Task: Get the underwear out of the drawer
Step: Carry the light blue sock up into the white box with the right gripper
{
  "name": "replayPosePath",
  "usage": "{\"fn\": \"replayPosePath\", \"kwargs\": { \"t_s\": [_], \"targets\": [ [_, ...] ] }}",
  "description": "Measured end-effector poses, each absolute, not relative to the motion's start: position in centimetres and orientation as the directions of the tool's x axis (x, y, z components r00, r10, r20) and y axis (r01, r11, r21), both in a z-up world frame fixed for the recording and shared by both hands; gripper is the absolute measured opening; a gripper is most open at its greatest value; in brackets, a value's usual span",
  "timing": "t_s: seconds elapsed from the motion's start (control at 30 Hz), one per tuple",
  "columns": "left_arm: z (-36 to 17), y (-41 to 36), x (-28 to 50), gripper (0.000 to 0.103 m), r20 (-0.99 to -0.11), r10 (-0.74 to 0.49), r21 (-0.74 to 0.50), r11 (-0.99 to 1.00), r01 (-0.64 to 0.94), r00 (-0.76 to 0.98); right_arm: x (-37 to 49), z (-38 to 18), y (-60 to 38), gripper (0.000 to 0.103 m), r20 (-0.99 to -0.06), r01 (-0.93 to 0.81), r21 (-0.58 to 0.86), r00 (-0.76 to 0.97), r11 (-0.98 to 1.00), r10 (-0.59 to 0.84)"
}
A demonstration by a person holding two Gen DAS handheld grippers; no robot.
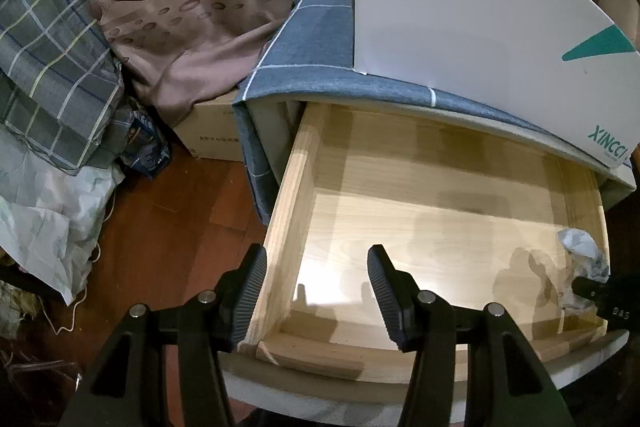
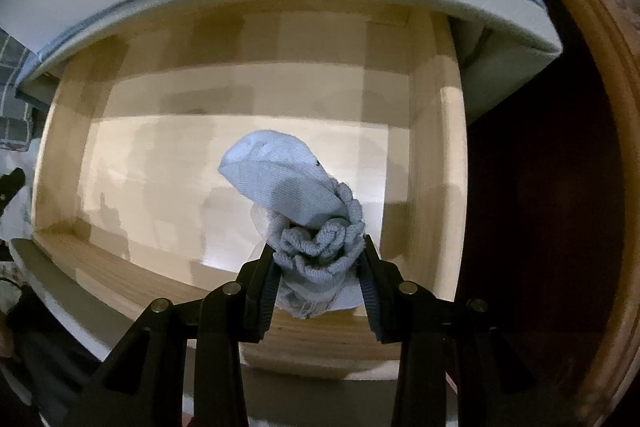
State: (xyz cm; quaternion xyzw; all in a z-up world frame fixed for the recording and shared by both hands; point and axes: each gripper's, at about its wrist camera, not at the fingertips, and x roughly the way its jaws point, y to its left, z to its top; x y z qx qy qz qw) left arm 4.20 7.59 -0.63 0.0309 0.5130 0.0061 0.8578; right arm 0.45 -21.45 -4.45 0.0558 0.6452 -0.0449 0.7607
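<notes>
1. Right wrist view: right gripper [image 2: 318, 269] is clamped on the bunched pale-blue underwear [image 2: 296, 203], held above the floor of the open wooden drawer [image 2: 436, 155]
2. Left wrist view: left gripper [image 1: 316, 295] stands wide with nothing between its fingers, straddling the drawer's left wall
3. White shoe box [image 1: 472, 19] sits on the blue checked cloth [image 1: 320, 47] above the drawer

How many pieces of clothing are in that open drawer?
1: a pale blue knitted garment, clamped in the right gripper above the drawer floor. Nothing else shows inside, though the back is shadowed.
</notes>
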Motion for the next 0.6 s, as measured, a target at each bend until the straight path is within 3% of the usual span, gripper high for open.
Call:
{"fn": "replayPosePath", "kwargs": {
  "t_s": [0.6],
  "targets": [
    [-0.7, 7.5, 4.2, 0.054, -0.881, 0.042, 0.06, 0.998, 0.022, 0.471, -1.7, 5.3, -21.7, 0.035, -0.93, 0.11, 0.116, 0.36, 0.987, 0.069]
  ]
}}
